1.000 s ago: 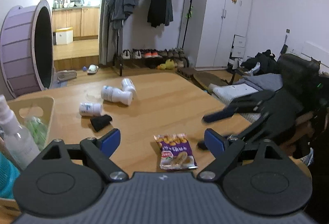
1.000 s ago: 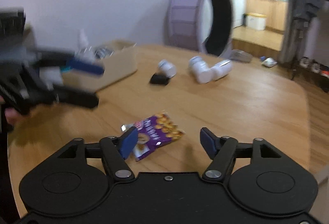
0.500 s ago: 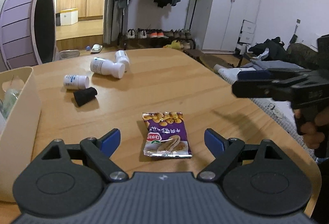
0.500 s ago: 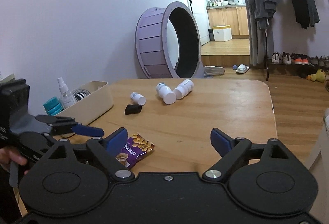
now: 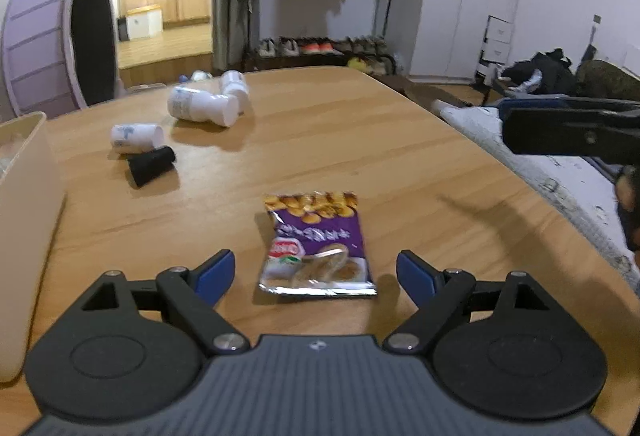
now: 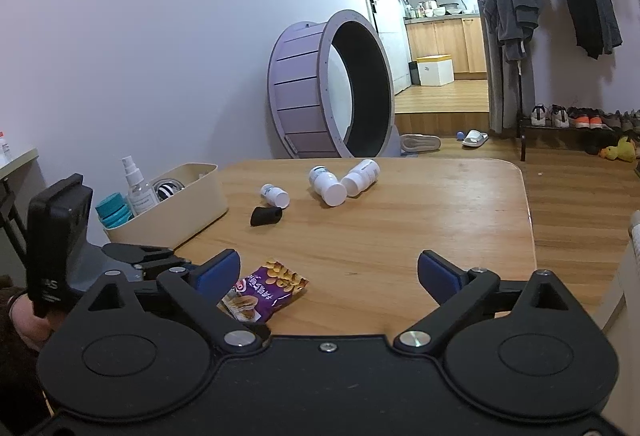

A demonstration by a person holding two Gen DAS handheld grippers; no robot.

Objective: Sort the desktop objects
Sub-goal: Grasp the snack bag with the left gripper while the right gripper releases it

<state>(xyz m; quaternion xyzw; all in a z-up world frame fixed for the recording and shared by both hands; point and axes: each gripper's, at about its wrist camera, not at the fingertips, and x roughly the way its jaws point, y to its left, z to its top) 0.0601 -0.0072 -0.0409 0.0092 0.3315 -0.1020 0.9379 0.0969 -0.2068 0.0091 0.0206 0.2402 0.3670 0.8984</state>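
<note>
The snack packet (image 5: pixel 316 244) lies flat on the wooden table (image 5: pixel 400 164), straight ahead of our left gripper (image 5: pixel 316 272) and centred in the gap between its blue fingertips, which stand spread wide with nothing in them. Its long axis runs away from us, nearly in line with the fingers, so the short side faces the tool and the fingers flank its long edges. Our right gripper (image 6: pixel 329 272) is likewise spread and empty; from there the packet sits off to the left, just behind the left fingertip, so we judge the left hand the nearer and better placed.

Farther out from the left tool and to its left lie a black cap (image 5: pixel 152 166), a small white bottle (image 5: pixel 136 136) touching it, and two larger white bottles (image 5: pixel 204 106) resting against each other. The beige bin (image 6: pixel 176 204) at the far left holds a spray bottle (image 6: pixel 138 188) and other items.

Against half a second ago, the packet looms larger and lower in the left view: we have closed in on it, while the bottles and cap lie as they did.
</note>
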